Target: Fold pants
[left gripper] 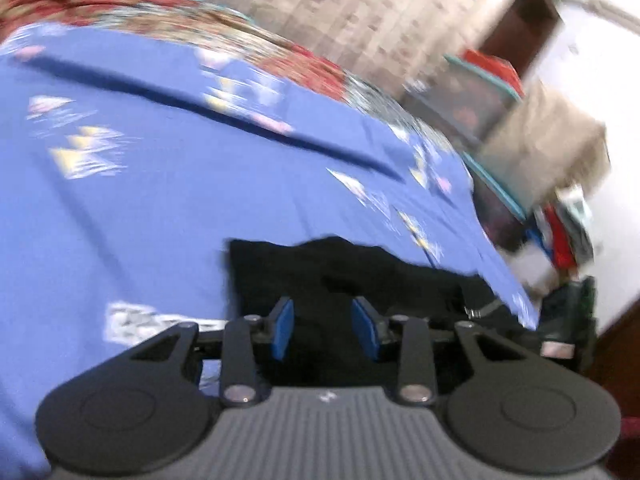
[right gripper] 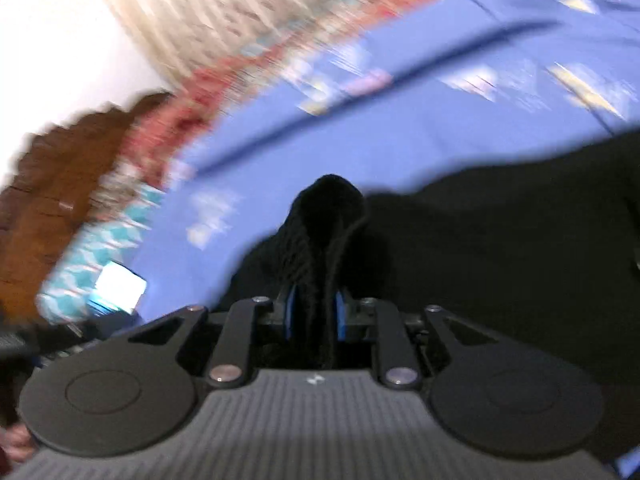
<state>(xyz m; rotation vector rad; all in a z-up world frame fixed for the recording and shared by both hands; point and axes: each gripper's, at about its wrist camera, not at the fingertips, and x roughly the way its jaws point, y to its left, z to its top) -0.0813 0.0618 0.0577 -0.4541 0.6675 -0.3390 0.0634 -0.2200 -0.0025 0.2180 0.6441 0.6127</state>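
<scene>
Black pants (left gripper: 360, 276) lie on a blue patterned bedsheet (left gripper: 160, 200). In the left wrist view my left gripper (left gripper: 323, 330) is open, its blue pads (left gripper: 283, 332) just above the near part of the pants, holding nothing. In the right wrist view my right gripper (right gripper: 316, 312) is shut on a bunched fold of the black pants (right gripper: 328, 216), which rises between the blue pads (right gripper: 290, 312); the rest of the pants spreads to the right over the blue bedsheet (right gripper: 400, 120). Both views are motion-blurred.
A red floral blanket (left gripper: 100, 4) lies along the far side of the bed. Shelves and a box with clutter (left gripper: 520, 120) stand past the bed's right edge. In the right wrist view a wooden headboard (right gripper: 60, 168) and a lit screen (right gripper: 120, 284) are at left.
</scene>
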